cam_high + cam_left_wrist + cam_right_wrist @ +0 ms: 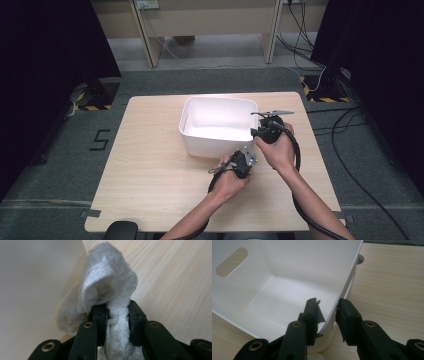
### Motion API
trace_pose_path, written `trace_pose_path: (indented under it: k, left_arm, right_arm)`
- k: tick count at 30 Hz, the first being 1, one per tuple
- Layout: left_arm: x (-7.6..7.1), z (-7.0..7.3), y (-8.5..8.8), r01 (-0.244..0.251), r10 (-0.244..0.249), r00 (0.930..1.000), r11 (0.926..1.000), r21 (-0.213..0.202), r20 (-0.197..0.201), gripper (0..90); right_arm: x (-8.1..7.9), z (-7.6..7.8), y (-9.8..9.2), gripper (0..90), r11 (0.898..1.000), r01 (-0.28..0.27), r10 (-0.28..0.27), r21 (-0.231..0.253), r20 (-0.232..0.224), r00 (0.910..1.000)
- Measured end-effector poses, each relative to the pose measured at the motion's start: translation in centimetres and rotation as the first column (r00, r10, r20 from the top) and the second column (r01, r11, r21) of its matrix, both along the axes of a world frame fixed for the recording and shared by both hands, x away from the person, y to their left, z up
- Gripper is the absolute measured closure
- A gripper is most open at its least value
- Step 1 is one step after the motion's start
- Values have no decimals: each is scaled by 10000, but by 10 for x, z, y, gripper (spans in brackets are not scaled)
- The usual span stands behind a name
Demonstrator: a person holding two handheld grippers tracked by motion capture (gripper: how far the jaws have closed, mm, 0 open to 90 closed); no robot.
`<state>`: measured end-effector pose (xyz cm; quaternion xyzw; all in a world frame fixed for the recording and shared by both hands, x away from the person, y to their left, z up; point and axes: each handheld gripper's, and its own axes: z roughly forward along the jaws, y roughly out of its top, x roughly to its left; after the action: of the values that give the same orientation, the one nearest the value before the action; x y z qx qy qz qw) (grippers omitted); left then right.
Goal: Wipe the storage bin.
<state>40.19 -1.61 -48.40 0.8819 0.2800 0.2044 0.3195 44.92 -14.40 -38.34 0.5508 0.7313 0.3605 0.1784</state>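
Left tool (117, 312): we pinch the white cloth (107, 287); long axis runs straight ahead beyond the jaws.
Right tool (325, 312): we clamp the white bin (287, 277) wall.

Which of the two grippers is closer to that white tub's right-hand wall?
Right. The right gripper straddles the white tub wall, fingers either side. The left gripper sits outside its front, holding a white cloth.

A black "5" (100, 139) is marked on the grey floor (60, 165), just left of the surface (150, 170). Nothing else can be read in the high view or in either gripper view.
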Motion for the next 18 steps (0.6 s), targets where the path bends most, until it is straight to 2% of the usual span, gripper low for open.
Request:
trace_pose_path:
  k: [8,18]
  left_arm:
    - [-1,6,-2,51,-50,10000,10000,-68,34,727]
    - [-1,18,-5,41,-32,9998,9991,-422,203,727]
  right_arm:
    - [0,0,0,699,10000,-20,20,-27,18,10000]
    - [0,0,-1,700,10000,-22,22,-16,18,10000]
